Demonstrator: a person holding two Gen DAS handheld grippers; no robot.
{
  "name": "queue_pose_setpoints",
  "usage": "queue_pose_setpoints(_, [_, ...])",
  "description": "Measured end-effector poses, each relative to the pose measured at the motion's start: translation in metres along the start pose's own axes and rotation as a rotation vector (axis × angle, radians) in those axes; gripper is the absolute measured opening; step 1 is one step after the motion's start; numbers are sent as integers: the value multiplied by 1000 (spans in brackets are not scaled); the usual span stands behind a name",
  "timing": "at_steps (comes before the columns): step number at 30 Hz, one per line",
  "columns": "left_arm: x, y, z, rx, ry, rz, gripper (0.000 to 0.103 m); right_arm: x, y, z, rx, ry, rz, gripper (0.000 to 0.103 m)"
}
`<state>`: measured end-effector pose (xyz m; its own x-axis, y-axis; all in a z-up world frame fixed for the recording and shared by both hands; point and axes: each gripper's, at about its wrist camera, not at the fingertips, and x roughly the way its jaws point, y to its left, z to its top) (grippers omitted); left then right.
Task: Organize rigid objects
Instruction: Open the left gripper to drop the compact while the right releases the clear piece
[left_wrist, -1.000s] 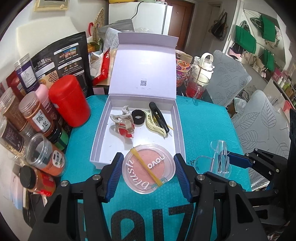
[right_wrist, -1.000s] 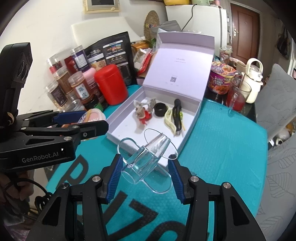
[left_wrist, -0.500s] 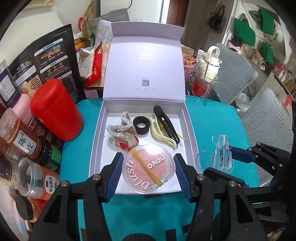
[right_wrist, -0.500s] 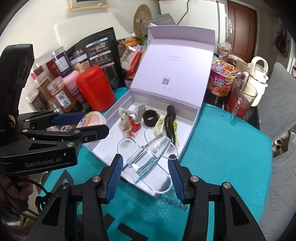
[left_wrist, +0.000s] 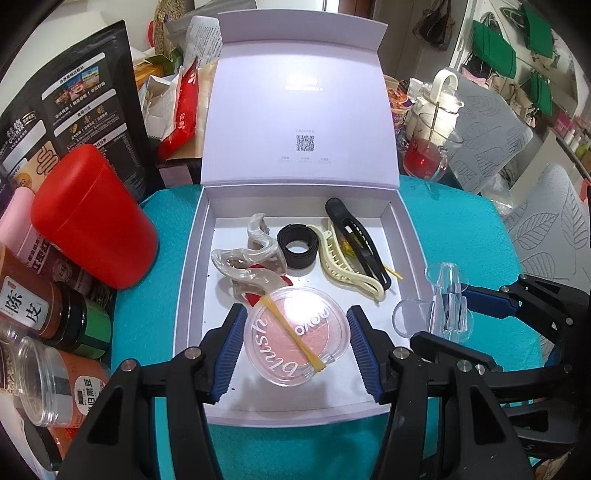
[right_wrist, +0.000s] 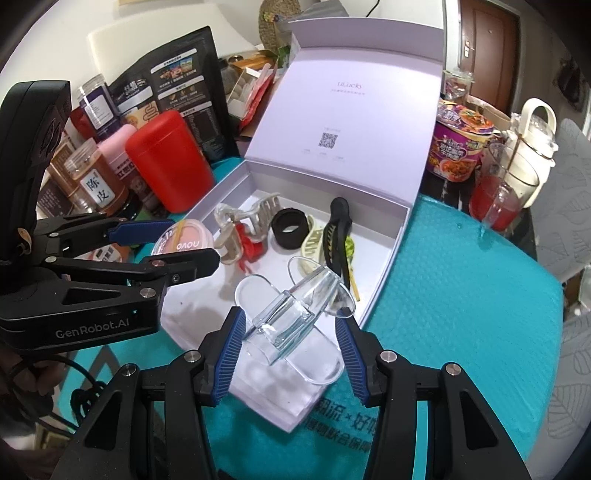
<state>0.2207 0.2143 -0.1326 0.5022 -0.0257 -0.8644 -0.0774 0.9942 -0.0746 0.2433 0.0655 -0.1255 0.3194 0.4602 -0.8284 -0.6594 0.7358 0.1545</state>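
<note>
Two grippers hang over the near end of an open lavender box (left_wrist: 192, 258), each with something pinched between its blue pads. The left gripper (left_wrist: 297, 334) clamps a round clear blush compact (left_wrist: 295, 334) by its rim, pink powder showing through the lid, and a thin yellow stick (left_wrist: 291, 336) runs slantwise across that lid. The compact sits over the box's near floor, just ahead of the fingers.

The right gripper (right_wrist: 291, 328) grips a clear acrylic stand (right_wrist: 291, 314) with rounded plates at its ends, tilted, over the near right corner of the box. In the left wrist view this gripper (left_wrist: 454, 306) comes in from the right, just beside the left one, the clear piece above the box's right wall.

Beyond the left gripper's tips, inside the box, lie a translucent claw clip (left_wrist: 251, 258) with a red piece under it, a black band (left_wrist: 297, 245), a cream claw clip (left_wrist: 347, 262) and a long black clip (left_wrist: 354, 236) furthest to the right. The box lid (left_wrist: 301, 110) stands upright behind them, a printed square code on its inner face.

To the left of the left gripper stand a red canister (left_wrist: 92, 218), a pink container (left_wrist: 16, 225) and several spice jars (left_wrist: 40, 306), all on a teal mat (left_wrist: 461, 229). Far ahead and to the right is a glass of red drink (left_wrist: 428, 155).
</note>
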Motion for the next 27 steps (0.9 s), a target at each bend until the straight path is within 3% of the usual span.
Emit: queue_pose_setpoints(27, [54,9,-12,67,95,16,55,58,11,-6,-59,97,-15,50])
